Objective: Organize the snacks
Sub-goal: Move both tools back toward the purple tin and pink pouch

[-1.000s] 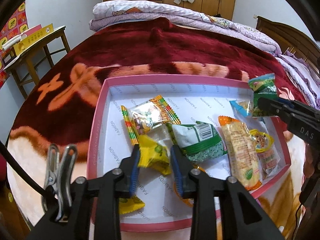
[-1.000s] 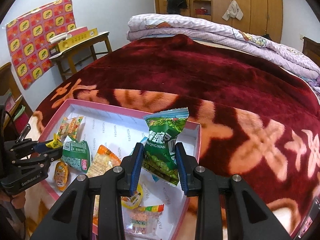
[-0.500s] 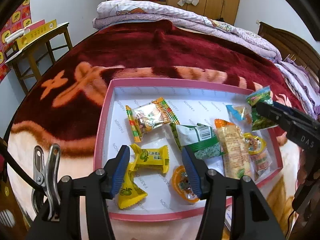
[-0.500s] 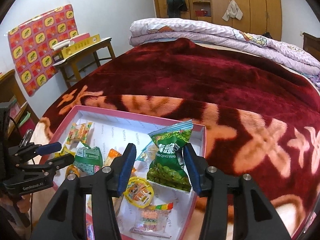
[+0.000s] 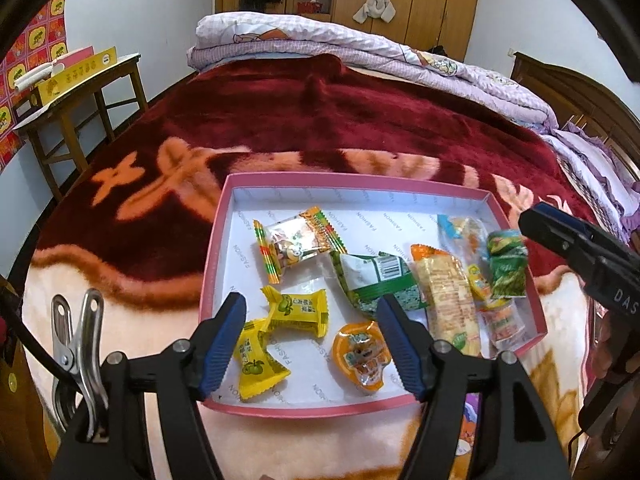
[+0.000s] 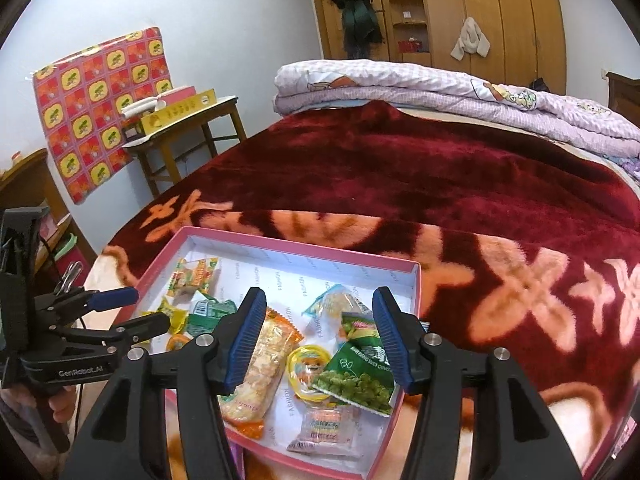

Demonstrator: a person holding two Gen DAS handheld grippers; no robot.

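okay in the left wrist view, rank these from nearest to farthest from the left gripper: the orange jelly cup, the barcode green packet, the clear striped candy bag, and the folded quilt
1. Orange jelly cup: between the left gripper's fingers, toward the right one.
2. Barcode green packet: just beyond, right of centre.
3. Clear striped candy bag: farther back in the pink box.
4. Folded quilt: at the bed's far end.

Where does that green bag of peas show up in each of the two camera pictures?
Left wrist view: the green pea bag lies at the box's right side, far right.
Right wrist view: the bag lies low and central, between the open tool's fingers.
Shared landmark: the pink box.
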